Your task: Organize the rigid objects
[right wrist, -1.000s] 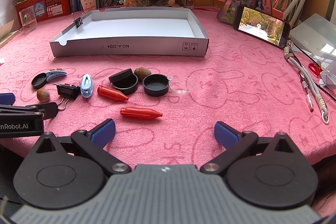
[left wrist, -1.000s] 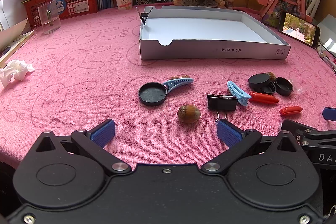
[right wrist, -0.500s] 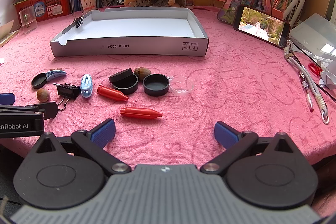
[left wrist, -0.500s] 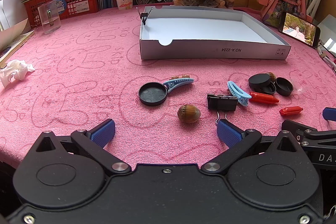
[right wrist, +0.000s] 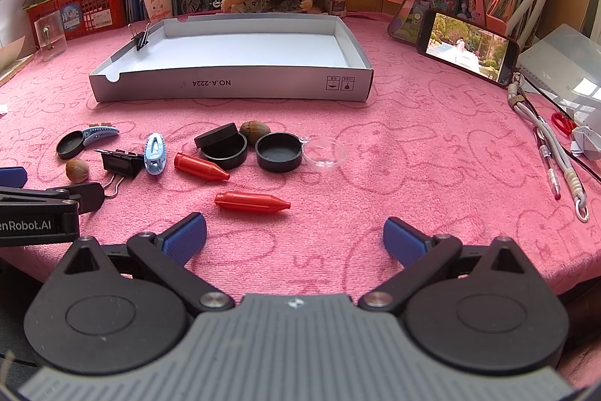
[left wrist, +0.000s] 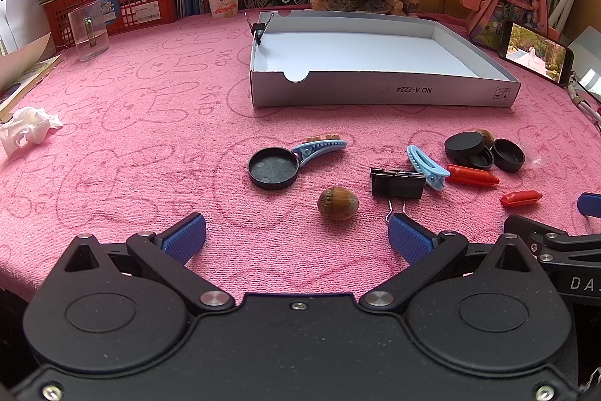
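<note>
Both sets of fingers stand spread wide with nothing between them, low over the near edge of the table (left wrist: pixel 142 145), so the sorting looks not yet begun: no pick is in hand. Just ahead of the left gripper (left wrist: pixel 296 235), a little toward its right finger, lies a hazelnut (left wrist: pixel 337 203); a black binder clip (left wrist: pixel 398 182) sits just beyond that finger's tip, touching a blue hair clip (left wrist: pixel 426 163). Farther out, ahead of the left finger, a black round lid (left wrist: pixel 273 168) rests against a second blue clip (left wrist: pixel 319 148). Ahead of the right gripper (right wrist: pixel 295 237), closest to its left finger, lies a red crayon-like piece (right wrist: pixel 251 202); beyond it are another red piece (right wrist: pixel 201 167), a stack of black lids (right wrist: pixel 221 145), an open black cap (right wrist: pixel 278 151) and a clear small dish (right wrist: pixel 324 153). Well past all of these stands the white shallow box (left wrist: pixel 375 93), bare inside save a clip on its rim, the likely destination. The next move probably calls for lowering onto the nearest piece, the hazelnut or the red piece, centring it between the fingers; the round nut may roll.
</note>
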The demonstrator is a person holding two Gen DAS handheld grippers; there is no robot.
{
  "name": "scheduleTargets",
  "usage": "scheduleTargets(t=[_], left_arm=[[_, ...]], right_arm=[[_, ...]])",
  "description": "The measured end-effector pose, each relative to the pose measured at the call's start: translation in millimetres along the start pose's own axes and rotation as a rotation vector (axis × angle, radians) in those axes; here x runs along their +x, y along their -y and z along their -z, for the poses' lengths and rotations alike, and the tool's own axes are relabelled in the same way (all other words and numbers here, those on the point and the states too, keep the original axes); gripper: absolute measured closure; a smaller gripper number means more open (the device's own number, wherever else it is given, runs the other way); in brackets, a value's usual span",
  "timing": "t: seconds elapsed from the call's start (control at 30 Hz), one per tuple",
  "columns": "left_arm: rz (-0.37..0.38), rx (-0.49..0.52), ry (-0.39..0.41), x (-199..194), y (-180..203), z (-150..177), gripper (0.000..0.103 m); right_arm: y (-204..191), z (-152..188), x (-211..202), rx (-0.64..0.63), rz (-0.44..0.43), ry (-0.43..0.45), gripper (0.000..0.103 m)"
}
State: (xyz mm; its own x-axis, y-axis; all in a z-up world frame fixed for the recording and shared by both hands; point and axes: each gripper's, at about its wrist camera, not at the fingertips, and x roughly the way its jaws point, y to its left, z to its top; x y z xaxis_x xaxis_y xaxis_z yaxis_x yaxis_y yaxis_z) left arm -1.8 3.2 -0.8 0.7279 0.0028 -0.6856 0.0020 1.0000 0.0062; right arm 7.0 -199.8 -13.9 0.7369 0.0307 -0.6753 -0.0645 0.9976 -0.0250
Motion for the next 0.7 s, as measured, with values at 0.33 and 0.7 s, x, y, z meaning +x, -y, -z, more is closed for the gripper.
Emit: scheduleTargets(t=[0.33,0.7], left_arm=[[-0.001,-0.001,0.0,0.6,0.6,0.0,0.0],[-0.001,-0.001,0.023,0.9,-4.4,0.8,0.0]], right_arm=[[-1.1,0.4,-0.1,-0.003,0.007,0.002,0.0],[-0.8,4.2,-1.3,-0.001,0.006,0.033,0.0]])
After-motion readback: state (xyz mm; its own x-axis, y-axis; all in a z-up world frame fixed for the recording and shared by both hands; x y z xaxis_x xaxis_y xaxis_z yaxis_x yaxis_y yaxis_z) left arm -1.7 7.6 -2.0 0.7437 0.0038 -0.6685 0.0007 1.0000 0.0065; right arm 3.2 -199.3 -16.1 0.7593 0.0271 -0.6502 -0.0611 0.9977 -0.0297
